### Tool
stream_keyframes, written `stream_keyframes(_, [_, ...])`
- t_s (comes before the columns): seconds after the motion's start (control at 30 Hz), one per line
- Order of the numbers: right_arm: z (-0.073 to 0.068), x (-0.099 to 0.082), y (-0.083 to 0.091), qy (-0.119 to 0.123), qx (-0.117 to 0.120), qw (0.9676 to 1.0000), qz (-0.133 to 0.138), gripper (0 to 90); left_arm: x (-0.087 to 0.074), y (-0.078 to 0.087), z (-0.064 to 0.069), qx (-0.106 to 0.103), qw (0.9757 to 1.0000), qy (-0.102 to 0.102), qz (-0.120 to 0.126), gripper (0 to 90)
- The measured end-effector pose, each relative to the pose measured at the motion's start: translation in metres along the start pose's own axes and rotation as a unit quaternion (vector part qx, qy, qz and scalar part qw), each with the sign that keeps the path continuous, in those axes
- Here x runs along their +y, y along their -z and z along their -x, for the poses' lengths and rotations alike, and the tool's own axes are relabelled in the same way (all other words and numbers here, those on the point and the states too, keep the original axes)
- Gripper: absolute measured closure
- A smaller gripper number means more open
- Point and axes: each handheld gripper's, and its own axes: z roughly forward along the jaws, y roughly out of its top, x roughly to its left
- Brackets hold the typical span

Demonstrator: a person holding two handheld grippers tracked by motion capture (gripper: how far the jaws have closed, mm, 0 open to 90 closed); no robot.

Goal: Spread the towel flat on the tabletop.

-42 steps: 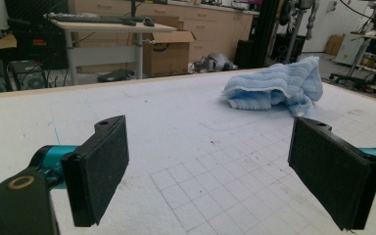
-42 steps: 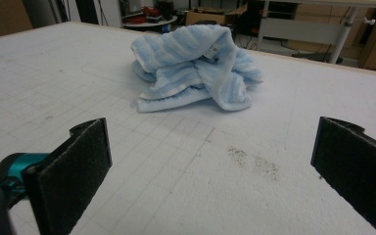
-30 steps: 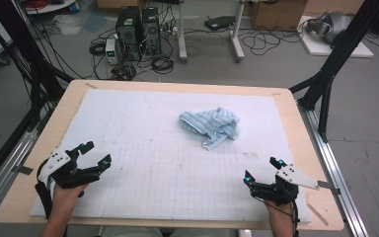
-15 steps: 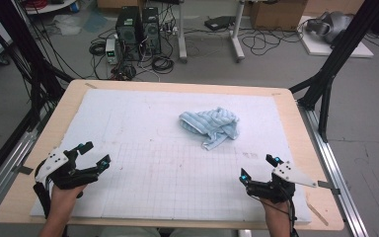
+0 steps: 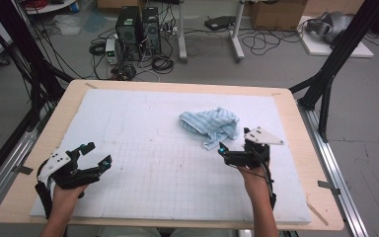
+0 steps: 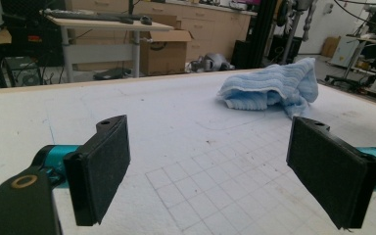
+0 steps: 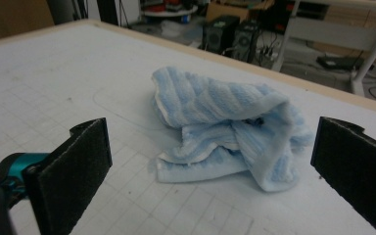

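- The crumpled light-blue striped terry towel (image 5: 210, 126) lies bunched in a loose heap on the white gridded foam mat (image 5: 143, 123), a little right of centre and towards the far half of the table (image 5: 59, 101). Its folds overlap, with a loose flap trailing at the near edge.
- The right gripper (image 5: 234, 150) sits just beside the towel's near edge, apart from it. In the right gripper view its two black padded fingers (image 7: 73, 166) stand spread wide, released, with the towel framed in the gap between them and nothing held.
- The left gripper (image 5: 94, 155) rests low near the table's near-left corner, well apart from the towel. Its fingers (image 6: 103, 166) are likewise spread and empty, and the towel (image 6: 274, 88) appears far off across the mat.
- The step in hand looks like the approach: the right gripper is lined up to take hold of the cloth, probably to spread or fold it.
- The next move calls for lowering the right fingers around a free edge or corner rather than the thick middle, then pinching; the left gripper would need to travel across to take a second corner.
- Beyond the table, computer towers (image 5: 138, 24) and cables lie on the floor.
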Motion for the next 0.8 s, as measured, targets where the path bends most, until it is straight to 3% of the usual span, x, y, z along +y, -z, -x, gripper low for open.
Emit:
stream_keyframes(0.07, [0.000,0.003,-0.008,-0.002,0.002,0.9999,-0.012,4.5,0.000,0.000,0.000,0.001,1.0000,0.000,0.000,16.7])
stream_keyframes(0.13, [-0.003,0.007,-0.028,-0.013,0.014,0.9991,-0.037,18.9,-0.001,-0.002,0.001,0.000,1.0000,-0.001,-0.002,16.7])
stream_keyframes(0.17, [-0.003,0.007,-0.028,-0.013,0.014,0.9991,-0.037,18.9,-0.001,-0.002,0.001,0.000,1.0000,-0.001,-0.002,16.7])
stream_keyframes(0.2, [-0.005,0.007,-0.040,-0.013,0.028,0.9986,-0.043,24.1,-0.001,-0.002,0.001,0.000,1.0000,-0.002,-0.004,16.7])
stream_keyframes(0.3, [-0.009,0.005,-0.052,-0.008,0.024,0.9979,-0.060,31.3,-0.002,-0.003,0.001,-0.001,1.0000,-0.003,-0.006,16.7])
stream_keyframes(0.37, [-0.015,0.003,-0.072,0.004,0.004,0.9956,-0.094,40.9,-0.002,-0.003,0.001,0.000,1.0000,-0.001,-0.006,16.7])
stream_keyframes(0.47, [-0.019,0.004,-0.085,0.010,-0.016,0.9940,-0.108,48.4,-0.002,-0.003,0.001,0.000,1.0000,-0.001,-0.007,16.7])
stream_keyframes(0.53, [-0.020,0.004,-0.089,0.012,-0.020,0.9935,-0.112,50.7,-0.002,-0.003,0.001,0.000,1.0000,0.000,-0.006,16.7])
stream_keyframes(0.57, [-0.020,0.003,-0.099,0.006,-0.016,0.9918,-0.126,53.4,-0.002,-0.002,0.001,0.001,1.0000,0.001,-0.006,16.8])
stream_keyframes(0.8, [-0.017,-0.004,-0.110,0.016,-0.039,0.9865,-0.158,70.1,-0.003,-0.003,0.001,0.003,1.0000,0.003,-0.005,17.5])
